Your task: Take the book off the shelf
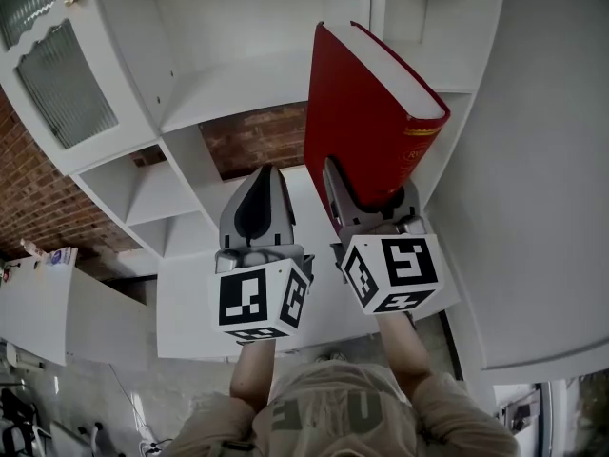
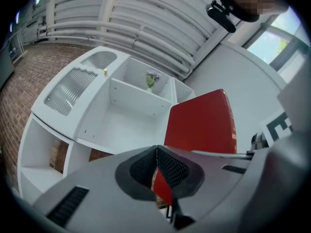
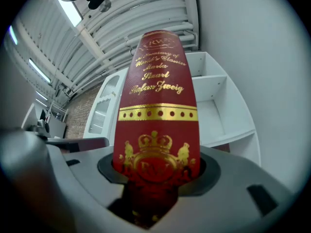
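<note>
Brick wall at left, glass cabinet door, sm. flowers inside.

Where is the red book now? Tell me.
Head view, right of centre: the red book is clamped in the right gripper, held before the white shelf unit, beside the shut left gripper.

The white shelf is a unit of open compartments, divided by flat boards and upright panels. At its left side is a door with ribbed glass panes and a small gold knob. Some of the lower compartments have no back, so the brick wall shows through them. In the left gripper view a small sprig of flowers stands on one upper board (whether in a vase is too small to tell), near the upright panel to its right.
</note>
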The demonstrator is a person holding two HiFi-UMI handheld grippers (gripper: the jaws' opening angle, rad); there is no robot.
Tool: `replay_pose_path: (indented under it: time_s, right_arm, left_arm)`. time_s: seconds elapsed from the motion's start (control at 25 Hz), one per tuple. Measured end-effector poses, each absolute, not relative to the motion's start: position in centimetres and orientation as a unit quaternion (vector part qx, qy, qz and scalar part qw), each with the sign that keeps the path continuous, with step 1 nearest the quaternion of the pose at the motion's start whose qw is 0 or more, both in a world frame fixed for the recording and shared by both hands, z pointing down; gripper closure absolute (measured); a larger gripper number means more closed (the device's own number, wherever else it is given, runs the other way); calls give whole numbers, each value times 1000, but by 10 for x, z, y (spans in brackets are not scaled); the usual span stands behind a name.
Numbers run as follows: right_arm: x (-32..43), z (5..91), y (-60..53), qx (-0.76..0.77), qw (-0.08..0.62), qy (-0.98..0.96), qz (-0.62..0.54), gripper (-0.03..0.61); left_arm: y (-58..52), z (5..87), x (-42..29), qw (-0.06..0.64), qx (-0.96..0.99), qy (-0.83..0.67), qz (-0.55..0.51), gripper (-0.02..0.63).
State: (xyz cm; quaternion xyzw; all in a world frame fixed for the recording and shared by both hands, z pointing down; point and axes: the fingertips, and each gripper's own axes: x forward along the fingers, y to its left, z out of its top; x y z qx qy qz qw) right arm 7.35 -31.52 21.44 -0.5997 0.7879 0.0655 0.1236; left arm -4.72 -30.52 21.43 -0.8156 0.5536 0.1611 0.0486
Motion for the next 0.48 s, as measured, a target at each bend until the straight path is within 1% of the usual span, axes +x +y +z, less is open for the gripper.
replay_pose_path:
  time_s: [0.48]
  right_arm:
    - [72, 223, -323, -595, 113, 793, 67, 331]
  left_arm:
    - [-310, 216, -48, 55, -808, 565, 159, 601]
